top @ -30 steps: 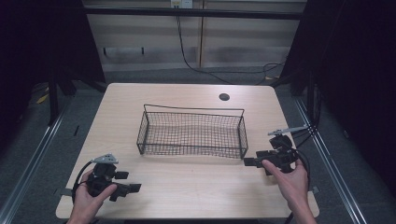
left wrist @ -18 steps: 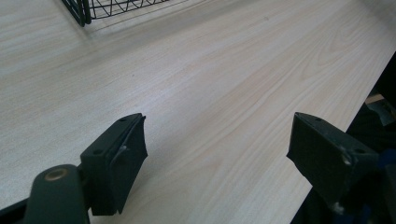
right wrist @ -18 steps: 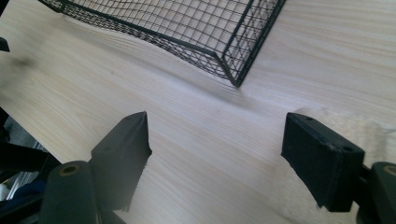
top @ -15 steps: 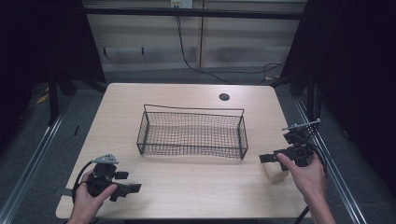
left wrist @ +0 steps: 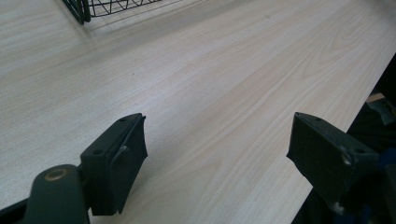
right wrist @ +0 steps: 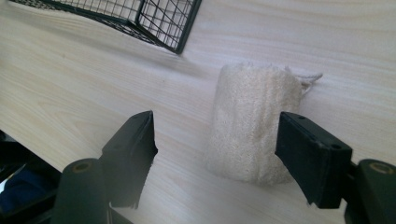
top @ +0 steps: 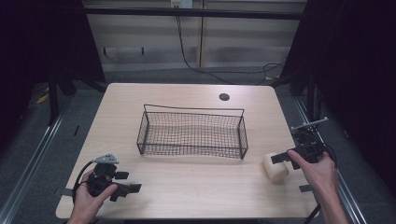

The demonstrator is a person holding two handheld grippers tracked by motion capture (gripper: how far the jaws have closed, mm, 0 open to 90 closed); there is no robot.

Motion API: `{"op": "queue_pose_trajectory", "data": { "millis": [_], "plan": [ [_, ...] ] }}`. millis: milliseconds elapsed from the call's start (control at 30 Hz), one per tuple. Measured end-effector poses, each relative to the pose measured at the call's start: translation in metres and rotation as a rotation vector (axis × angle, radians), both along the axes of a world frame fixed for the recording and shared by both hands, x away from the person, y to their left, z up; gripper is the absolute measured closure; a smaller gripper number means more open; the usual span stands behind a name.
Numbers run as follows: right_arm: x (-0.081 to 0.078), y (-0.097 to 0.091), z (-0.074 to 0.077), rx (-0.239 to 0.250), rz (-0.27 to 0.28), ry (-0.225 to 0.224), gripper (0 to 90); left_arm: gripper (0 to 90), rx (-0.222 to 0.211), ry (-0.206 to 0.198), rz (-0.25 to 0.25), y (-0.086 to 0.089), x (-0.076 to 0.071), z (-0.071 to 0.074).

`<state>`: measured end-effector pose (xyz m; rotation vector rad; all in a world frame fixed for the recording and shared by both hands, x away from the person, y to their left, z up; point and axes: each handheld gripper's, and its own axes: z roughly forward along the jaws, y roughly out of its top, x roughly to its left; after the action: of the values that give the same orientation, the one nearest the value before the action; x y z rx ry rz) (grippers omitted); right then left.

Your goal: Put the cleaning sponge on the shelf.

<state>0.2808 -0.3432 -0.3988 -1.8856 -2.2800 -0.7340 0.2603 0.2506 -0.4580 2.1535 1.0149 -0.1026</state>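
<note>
Up close, string [right wrist: 312, 78] on loofah [right wrist: 254, 126].

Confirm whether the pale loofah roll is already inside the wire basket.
No, the loofah roll lies on the table beside the wire basket.

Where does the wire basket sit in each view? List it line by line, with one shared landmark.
High view: wire basket at table centre.
Left gripper view: one corner at the top left edge.
Right gripper view: one corner at the top left.
Shared landmark: the light wood table.

wooden table [top: 187, 191], wire basket [top: 191, 133], loofah [top: 274, 167]
</note>
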Motion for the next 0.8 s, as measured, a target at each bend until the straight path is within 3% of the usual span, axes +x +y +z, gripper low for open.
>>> {"op": "queue_pose_trajectory", "data": {
  "millis": [267,800],
  "plan": [
    [0.011,-0.004,-0.010,-0.029,0.001,0.085,26.4,18.9,-0.002,-0.002,0.003,0.000,0.000,0.000],
    [0.023,-0.004,-0.030,-0.072,0.027,0.182,23.6,18.9,-0.003,-0.001,0.001,0.000,0.000,0.000]
  ]
}}
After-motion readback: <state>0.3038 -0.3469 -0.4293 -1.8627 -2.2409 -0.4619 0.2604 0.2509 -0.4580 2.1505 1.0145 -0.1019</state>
